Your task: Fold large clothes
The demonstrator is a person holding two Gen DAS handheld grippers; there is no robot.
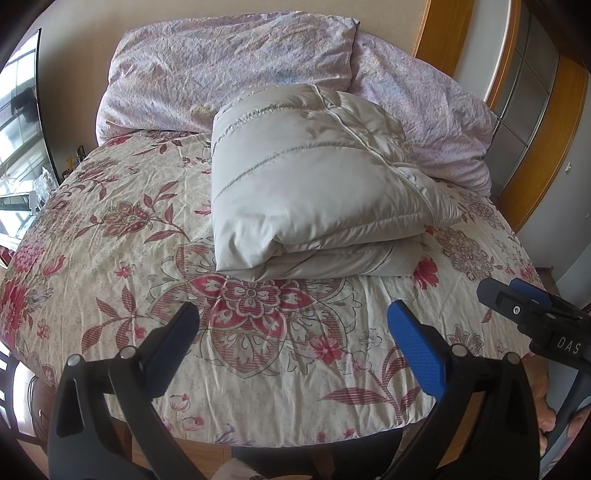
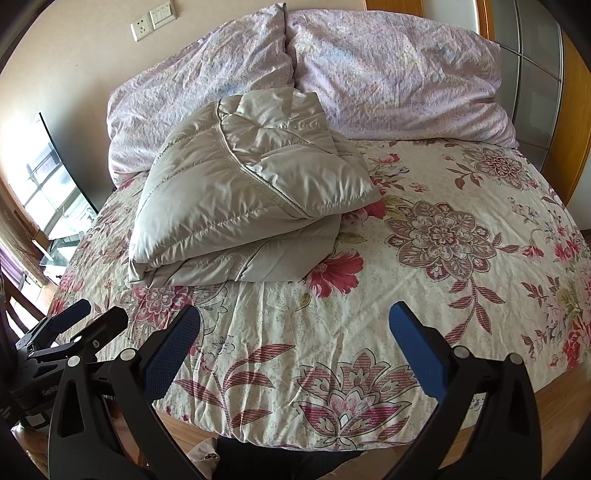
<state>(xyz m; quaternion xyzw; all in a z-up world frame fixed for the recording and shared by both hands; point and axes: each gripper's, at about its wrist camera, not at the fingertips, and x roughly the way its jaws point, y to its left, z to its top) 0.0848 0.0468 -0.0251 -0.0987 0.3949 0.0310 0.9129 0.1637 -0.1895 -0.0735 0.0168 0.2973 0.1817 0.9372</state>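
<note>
1. Bed (image 1: 110, 236): fills most of both views; covered by a cream sheet printed with red and mauve flowers, wrinkled, its near edge hanging over a wooden frame.
2. Room: beige wall behind the bed with a socket and switch plate (image 2: 153, 19) at upper left in the right wrist view; wood-framed sliding door with frosted panels (image 1: 532, 85) on the right side; bright window (image 1: 18, 122) on the left side.
3. Pillows, two (image 1: 229, 62) (image 2: 399, 70): pale lilac, crumpled cases, propped side by side against the wall at the far end of the bed.
4. Quilted jacket (image 1: 310, 184) (image 2: 243, 192): beige, padded, folded into a thick rectangular bundle of at least two layers. Lies on the sheet around the bed's middle, its far end touching the pillows. Long axis runs from the near edge towards the pillows; the rounded fold faces the grippers.
5. Left gripper (image 1: 293, 332): blue-padded fingers spread wide apart, holding nothing, above the sheet near the bed's front edge, apart from the jacket.
6. Right gripper (image 2: 295, 332): fingers likewise spread wide, empty, above the sheet in front of the jacket; its tip also shows at the right edge of the left wrist view.
</note>
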